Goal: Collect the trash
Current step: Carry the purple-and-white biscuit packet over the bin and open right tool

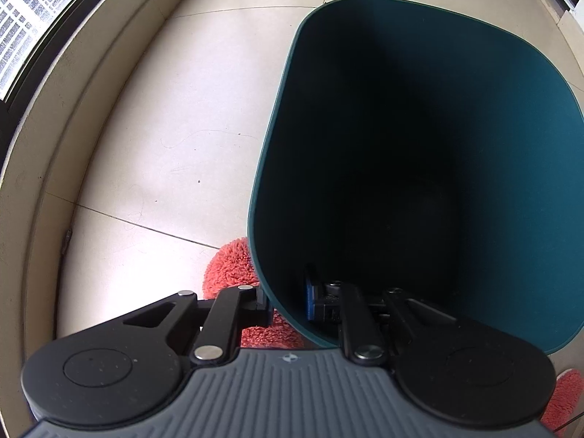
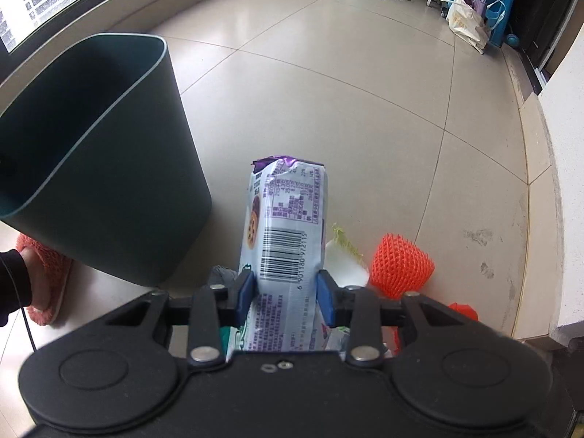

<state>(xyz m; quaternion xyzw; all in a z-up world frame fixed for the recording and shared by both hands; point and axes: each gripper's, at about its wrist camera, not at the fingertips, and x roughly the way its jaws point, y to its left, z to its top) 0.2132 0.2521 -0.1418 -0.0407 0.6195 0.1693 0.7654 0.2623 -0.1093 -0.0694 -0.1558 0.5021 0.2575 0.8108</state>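
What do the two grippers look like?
Both have black bodies with round discs, black linkage bars and silver rivets. The left gripper has a ribbed grey top; the right gripper has blue finger pads. The person wears a black sleeve.

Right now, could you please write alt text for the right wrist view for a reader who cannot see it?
The right tongs grip a white and purple snack wrapper with a barcode, held above a tiled floor. A dark green trash bin leans tilted at left, beside a coral slipper; an orange foam fruit net and white scraps lie at right.
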